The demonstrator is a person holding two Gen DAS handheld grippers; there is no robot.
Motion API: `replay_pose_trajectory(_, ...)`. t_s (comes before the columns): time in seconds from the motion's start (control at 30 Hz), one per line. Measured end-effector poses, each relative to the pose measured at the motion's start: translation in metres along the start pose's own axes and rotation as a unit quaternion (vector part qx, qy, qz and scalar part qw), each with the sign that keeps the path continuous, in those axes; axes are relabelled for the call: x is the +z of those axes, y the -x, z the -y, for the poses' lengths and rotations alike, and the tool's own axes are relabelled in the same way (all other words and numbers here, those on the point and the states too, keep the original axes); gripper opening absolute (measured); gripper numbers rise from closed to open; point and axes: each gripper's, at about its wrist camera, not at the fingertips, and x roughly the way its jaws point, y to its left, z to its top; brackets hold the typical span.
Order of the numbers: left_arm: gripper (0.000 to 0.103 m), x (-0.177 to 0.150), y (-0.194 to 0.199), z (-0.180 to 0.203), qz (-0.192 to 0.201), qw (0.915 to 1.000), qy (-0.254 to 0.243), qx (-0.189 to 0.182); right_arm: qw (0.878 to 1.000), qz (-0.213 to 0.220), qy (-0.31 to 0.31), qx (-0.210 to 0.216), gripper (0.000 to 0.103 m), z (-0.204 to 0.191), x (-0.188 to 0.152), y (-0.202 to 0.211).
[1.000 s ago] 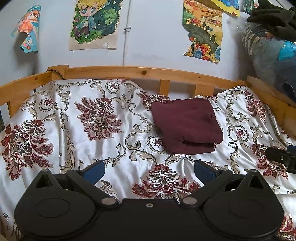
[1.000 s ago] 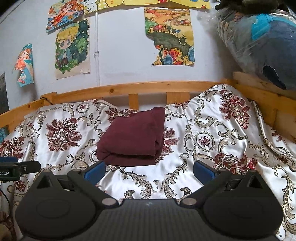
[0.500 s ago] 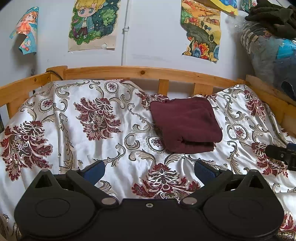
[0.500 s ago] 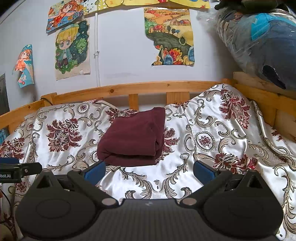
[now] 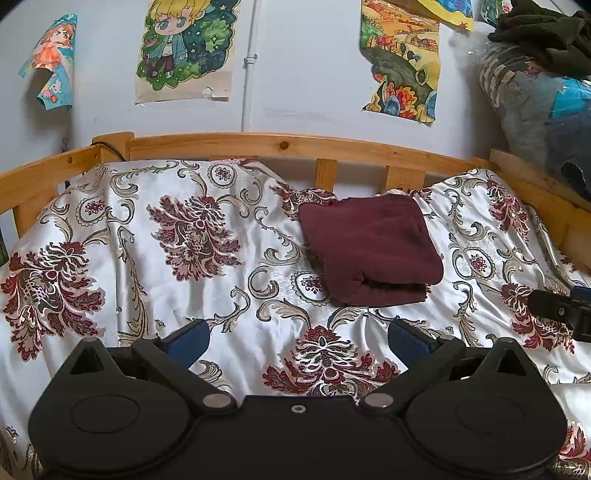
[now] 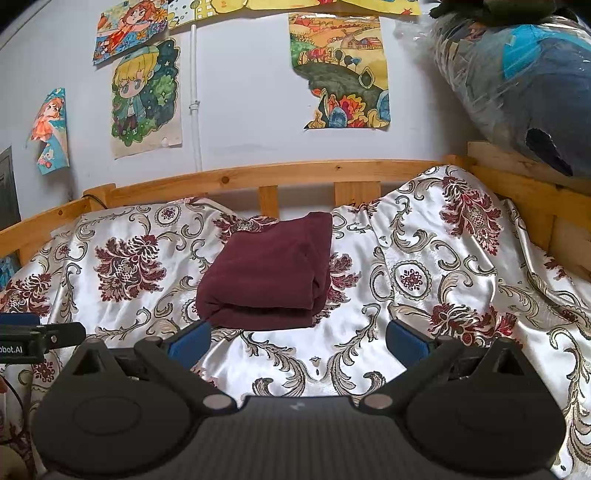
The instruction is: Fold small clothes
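One folded maroon garment (image 5: 369,251) lies on the floral satin bedspread (image 5: 166,229), toward the wooden bed rail (image 5: 258,146) at the far side. From the left gripper (image 5: 297,338) it sits ahead and to the right of the centre line between the fingers; from the right gripper (image 6: 297,338) the same garment (image 6: 269,273) sits ahead and slightly to the left. It therefore lies between the two grippers, forward of both and touching neither. Judged from apparent offset, the right gripper is the more squarely lined up with it and looks slightly nearer, though the fisheye makes this uncertain. The garment is roughly square in outline, with no marked long axis; its stacked layered edge faces the grippers and its rounded fold runs along the side away from the left gripper. Both grippers stand wide apart at the fingers and hold nothing; bedspread shows between the blue pads (image 5: 188,339) in each view. Each gripper's tip appears at the edge of the other's view, level with it and beside it. Count: one garment on the bed, two grippers, no other loose small clothes visible on the bedspread. A dark bundle (image 5: 543,33) rests atop a plastic-wrapped bundle (image 6: 517,74) off to the right, away from the work area. The fold appears complete; a further garment would need fetching.
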Motion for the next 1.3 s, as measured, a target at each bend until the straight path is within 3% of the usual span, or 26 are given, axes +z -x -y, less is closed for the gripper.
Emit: replay_pose_trajectory(1.3,0.102,-0.0005,0.0003,0.0013,0.0,1.0,-0.001,0.0,1.0,-0.003,0.001,0.004,0.103,-0.0041,-0.0029,-0.0001)
